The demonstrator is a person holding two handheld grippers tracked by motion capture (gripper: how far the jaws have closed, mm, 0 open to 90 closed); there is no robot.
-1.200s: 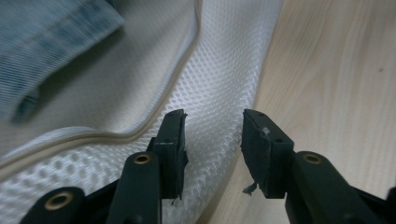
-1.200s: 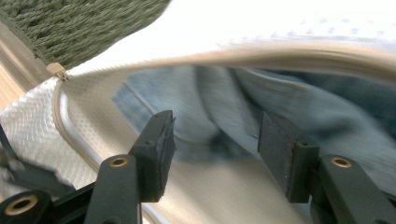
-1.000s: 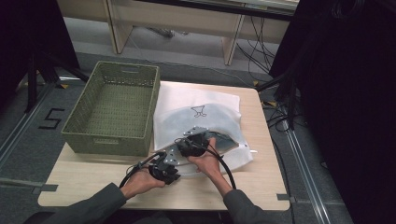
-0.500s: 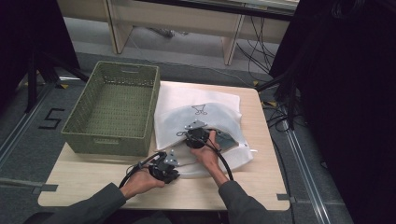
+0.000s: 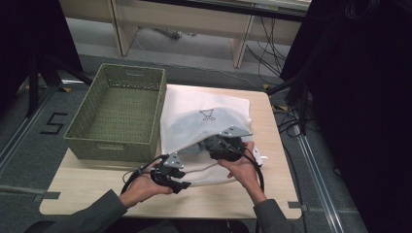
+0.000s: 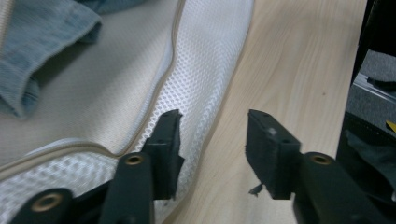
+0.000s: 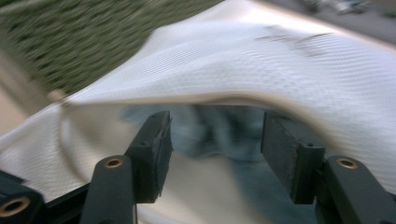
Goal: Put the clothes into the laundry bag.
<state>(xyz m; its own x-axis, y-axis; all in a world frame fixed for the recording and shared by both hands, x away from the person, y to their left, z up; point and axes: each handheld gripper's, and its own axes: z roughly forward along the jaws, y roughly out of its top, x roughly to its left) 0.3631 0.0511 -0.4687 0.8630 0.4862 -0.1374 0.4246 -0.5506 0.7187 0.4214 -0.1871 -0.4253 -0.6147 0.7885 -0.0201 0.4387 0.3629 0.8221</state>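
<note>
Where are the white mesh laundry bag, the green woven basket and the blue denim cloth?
White mesh laundry bag (image 5: pixel 204 104): high view, top panel.
Green woven basket (image 5: pixel 80 145): high view, front wall.
Blue denim cloth (image 6: pixel 28 51): left gripper view, folded edge.

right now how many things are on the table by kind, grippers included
white mesh laundry bag: 1
blue denim garment inside the bag: 1
green woven basket: 1
handheld grippers: 2, left gripper with jaws apart over the bag's lower edge, right gripper with jaws apart at the bag's mouth
total: 5
</note>
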